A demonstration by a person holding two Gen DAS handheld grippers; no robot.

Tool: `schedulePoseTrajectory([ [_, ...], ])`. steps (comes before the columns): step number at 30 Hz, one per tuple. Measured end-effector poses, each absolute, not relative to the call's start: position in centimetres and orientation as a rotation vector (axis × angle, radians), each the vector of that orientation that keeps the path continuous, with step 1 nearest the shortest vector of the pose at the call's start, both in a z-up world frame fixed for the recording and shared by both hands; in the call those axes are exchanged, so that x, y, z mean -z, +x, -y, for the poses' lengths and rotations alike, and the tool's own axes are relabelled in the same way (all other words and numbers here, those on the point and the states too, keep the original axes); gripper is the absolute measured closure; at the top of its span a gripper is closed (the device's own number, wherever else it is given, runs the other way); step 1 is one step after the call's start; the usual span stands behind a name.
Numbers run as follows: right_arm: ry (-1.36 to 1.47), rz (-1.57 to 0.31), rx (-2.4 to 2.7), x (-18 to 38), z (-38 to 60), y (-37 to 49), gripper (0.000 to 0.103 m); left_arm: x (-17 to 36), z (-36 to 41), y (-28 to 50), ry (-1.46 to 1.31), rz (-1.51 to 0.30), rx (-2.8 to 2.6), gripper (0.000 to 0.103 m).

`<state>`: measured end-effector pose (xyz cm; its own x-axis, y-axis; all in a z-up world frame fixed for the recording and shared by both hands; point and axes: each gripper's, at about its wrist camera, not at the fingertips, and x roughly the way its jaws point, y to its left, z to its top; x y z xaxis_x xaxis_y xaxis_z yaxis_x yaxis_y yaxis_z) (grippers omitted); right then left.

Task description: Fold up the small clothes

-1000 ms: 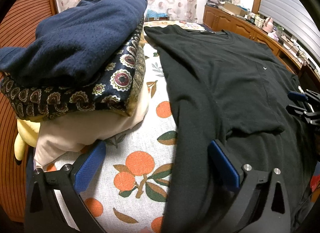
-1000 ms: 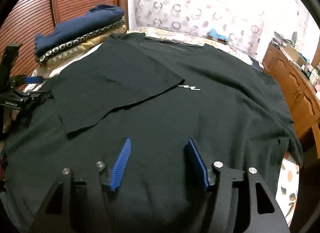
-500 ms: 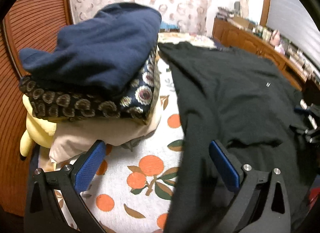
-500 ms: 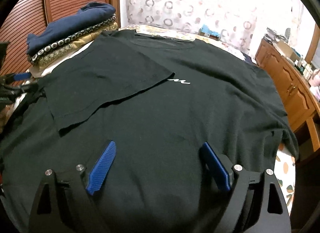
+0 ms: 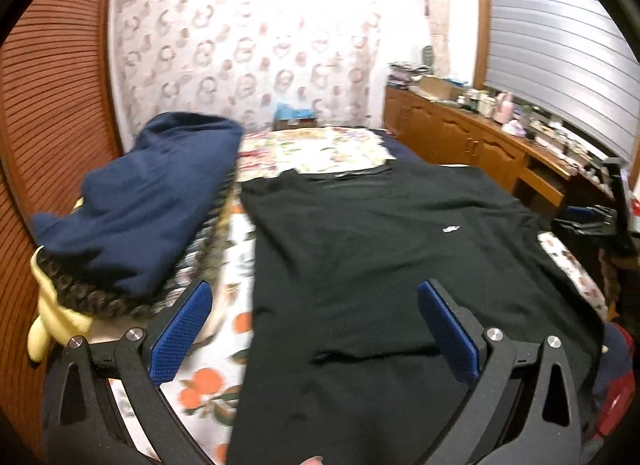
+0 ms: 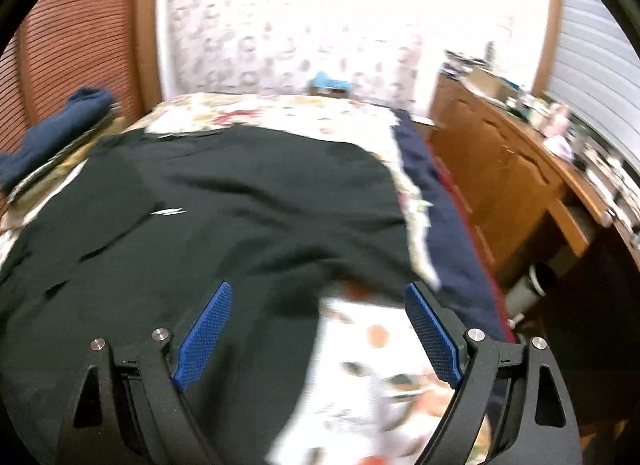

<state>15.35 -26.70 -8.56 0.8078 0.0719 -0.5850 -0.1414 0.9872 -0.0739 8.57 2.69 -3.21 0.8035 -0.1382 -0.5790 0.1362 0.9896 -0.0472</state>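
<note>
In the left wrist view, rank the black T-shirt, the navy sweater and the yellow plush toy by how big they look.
1. black T-shirt
2. navy sweater
3. yellow plush toy, mostly hidden under the pile, so its true size is unsure.

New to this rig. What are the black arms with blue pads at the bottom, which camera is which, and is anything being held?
No robot here: a person carries a two-finger gripper in each hand, with a fisheye camera on each looking forward along the fingers. The black arms with blue pads are those fingers. One picture comes from the left gripper, the other from the right gripper. Both are open and hold nothing. On the bed, over a fruit-print sheet, lies a black T-shirt, spread flat, one sleeve folded in. Beside it sits a stack of folded clothes, navy piece on top. A wooden cabinet runs along the wall. The right view is motion-blurred.
</note>
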Motion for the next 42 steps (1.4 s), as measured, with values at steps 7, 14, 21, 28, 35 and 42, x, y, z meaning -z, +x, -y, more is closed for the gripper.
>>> schedulePoseTrajectory([
  [7,-0.023,-0.683,-0.039,10.5,32.8,18.9,0.029,2.4,0.9,8.2,0.027,-0.610,0.228,0.000],
  [14,0.123,-0.753,-0.092,11.3,35.7,23.2,0.048,2.3,2.4,7.5,-0.006,-0.618,0.315,0.000],
  [21,0.229,-0.793,-0.190,11.1,38.0,25.1,0.081,2.7,3.2,7.0,-0.012,-0.626,0.329,0.000],
  [28,0.121,-0.715,-0.143,9.7,37.3,23.3,0.101,3.4,2.9,6.9,-0.010,-0.634,0.321,0.000],
  [35,0.014,-0.516,-0.223,3.9,33.2,20.1,0.102,3.9,2.3,6.9,-0.040,-0.644,0.315,0.000],
  [42,-0.092,-0.464,-0.386,2.2,27.5,17.0,0.102,3.9,2.0,6.6,-0.047,-0.652,0.313,0.000],
])
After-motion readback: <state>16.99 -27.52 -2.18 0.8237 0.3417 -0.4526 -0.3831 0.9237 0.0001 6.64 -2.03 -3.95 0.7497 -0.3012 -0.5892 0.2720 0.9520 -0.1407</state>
